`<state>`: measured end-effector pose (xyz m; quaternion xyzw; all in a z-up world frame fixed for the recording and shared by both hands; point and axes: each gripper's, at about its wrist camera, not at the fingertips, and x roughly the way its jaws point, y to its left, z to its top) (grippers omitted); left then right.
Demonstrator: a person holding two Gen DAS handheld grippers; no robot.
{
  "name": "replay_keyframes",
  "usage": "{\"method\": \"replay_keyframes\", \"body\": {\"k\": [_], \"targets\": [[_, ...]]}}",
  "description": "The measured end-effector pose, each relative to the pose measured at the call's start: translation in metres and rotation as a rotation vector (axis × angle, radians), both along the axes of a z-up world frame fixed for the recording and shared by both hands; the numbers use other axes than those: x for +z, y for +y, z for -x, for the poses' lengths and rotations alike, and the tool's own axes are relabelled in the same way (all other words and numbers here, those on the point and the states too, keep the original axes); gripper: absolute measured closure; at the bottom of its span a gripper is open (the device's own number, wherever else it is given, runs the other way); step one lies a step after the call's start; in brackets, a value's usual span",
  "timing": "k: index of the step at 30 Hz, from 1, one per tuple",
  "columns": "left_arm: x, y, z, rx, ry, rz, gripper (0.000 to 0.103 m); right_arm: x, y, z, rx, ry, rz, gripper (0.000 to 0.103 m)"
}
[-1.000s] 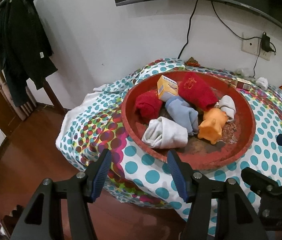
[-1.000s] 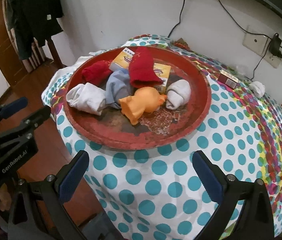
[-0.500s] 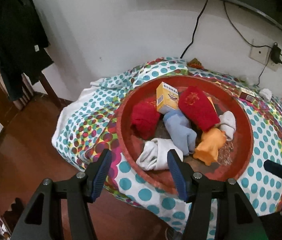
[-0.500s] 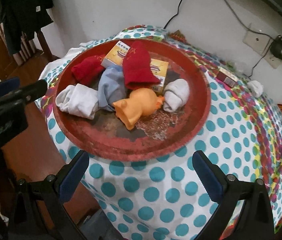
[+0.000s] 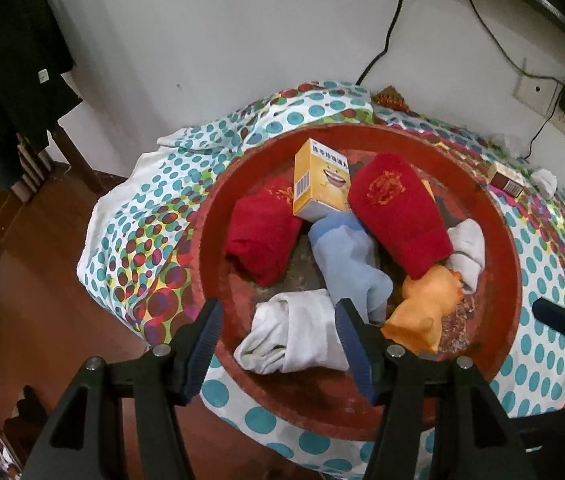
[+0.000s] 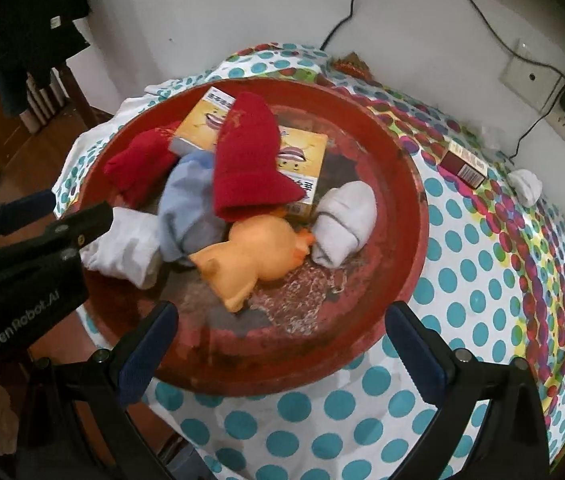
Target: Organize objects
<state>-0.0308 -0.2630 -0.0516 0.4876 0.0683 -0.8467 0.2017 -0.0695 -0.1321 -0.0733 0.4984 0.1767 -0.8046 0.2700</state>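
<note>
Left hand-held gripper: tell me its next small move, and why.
Probably lower the left hand-held gripper onto the white sock and close. Its jaws stand open with nothing between them, the sock lies right below them at the near edge of the red tray, and nothing rests on top of it.

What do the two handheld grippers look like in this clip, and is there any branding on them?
Both are matte black plastic frames with two angled jaws, each lined with a ribbed dark-blue pad and pinned by silver screws. The left gripper and the right gripper look identical in build. In the right wrist view the left gripper's body carries white "GenRobot.AI" lettering. No cables, hands or sleeves show.
</note>
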Motion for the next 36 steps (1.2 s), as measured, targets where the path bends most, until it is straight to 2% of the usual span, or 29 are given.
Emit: {"method": "replay_keyframes", "body": {"k": [14,26,36], "targets": [[-0.002,0.006,0.022,-0.027,-0.009,0.029,0.044,-0.001,-0.002,0.018,0.007,0.012,-0.007,0.0],[-0.005,0.006,0.033,-0.023,0.002,-0.008,0.044,-0.004,0.003,0.021,0.0,0.008,-0.013,0.0],[-0.005,0.009,0.03,-0.036,0.011,-0.007,0.044,-0.006,0.006,0.017,0.002,0.001,-0.016,0.0]]}}
